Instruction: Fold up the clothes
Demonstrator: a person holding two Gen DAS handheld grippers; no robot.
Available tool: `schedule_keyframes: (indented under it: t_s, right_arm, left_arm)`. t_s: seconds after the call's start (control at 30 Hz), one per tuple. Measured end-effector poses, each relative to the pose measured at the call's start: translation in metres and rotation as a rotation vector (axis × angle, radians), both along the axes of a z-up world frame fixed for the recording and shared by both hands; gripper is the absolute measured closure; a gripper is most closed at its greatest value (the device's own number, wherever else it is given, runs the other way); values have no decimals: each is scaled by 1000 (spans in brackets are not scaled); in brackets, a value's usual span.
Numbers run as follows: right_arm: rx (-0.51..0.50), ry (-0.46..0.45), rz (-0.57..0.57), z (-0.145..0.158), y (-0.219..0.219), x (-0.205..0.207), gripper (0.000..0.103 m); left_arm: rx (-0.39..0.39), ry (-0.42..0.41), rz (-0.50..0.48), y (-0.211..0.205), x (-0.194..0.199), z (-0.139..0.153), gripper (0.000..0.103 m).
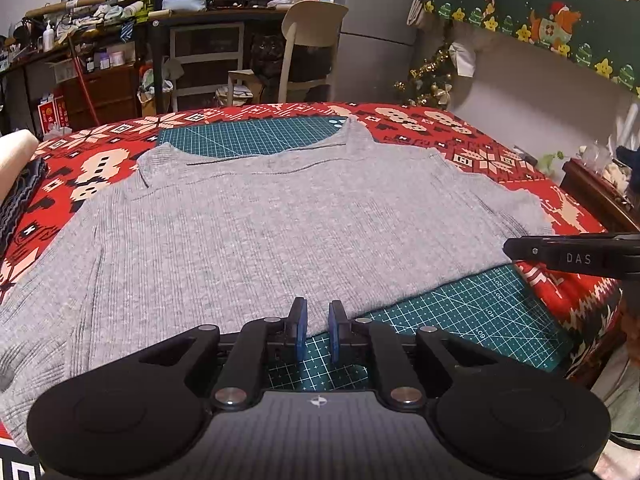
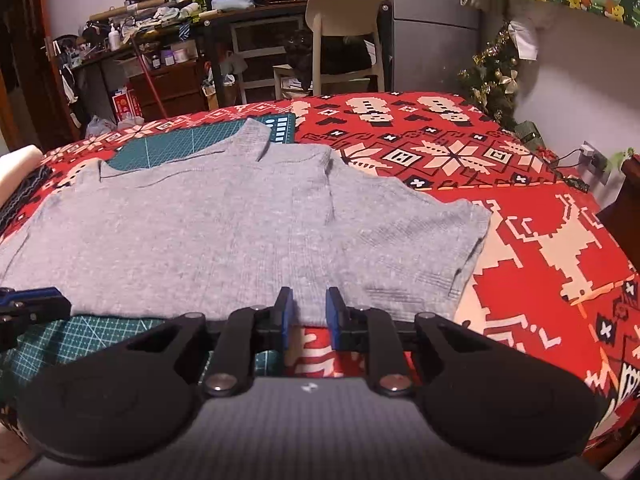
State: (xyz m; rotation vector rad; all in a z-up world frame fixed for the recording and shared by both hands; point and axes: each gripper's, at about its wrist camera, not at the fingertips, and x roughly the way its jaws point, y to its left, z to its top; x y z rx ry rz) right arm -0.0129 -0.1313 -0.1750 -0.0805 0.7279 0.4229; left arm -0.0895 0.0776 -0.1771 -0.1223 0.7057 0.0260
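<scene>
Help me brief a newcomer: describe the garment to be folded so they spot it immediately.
Find the table under the red Christmas-pattern tablecloth with a teal cutting mat on top. Spread flat across the mat lies the grey ribbed short-sleeved top, neckline at the far edge. It is the only plain grey thing among bright patterns.

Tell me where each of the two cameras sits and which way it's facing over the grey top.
Left wrist view: sits on the left tongs, at the near hem of the grey top, looking across it to the cluttered room; own blue-padded fingers show, the right tongs enter at right.
Right wrist view: sits on the right tongs, further right along the hem of the grey top, facing likewise; the left tongs enter at left.
Shared: top, green cutting mat, red patterned cloth, chair.
</scene>
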Motion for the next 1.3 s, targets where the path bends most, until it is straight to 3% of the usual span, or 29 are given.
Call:
schedule_keyframes:
  t_s: [0.4,0.57,0.9,1.3]
  right_arm:
    - [11,-7,-11,8,-7,-9,84]
    - [5,-45,84,14,18,-17,84]
    - [-32,-20,190,4,56,-28,86]
    - [5,-40,327,16,94,-41,92]
  left_arm:
    - [16,3,0,-3,1,1,91]
    - [-29,-20,-7,-1,2,7,91]
    - [-17,1,-18,0,-3,4,93]
    - [-13,-6,80,24,-12,7,97]
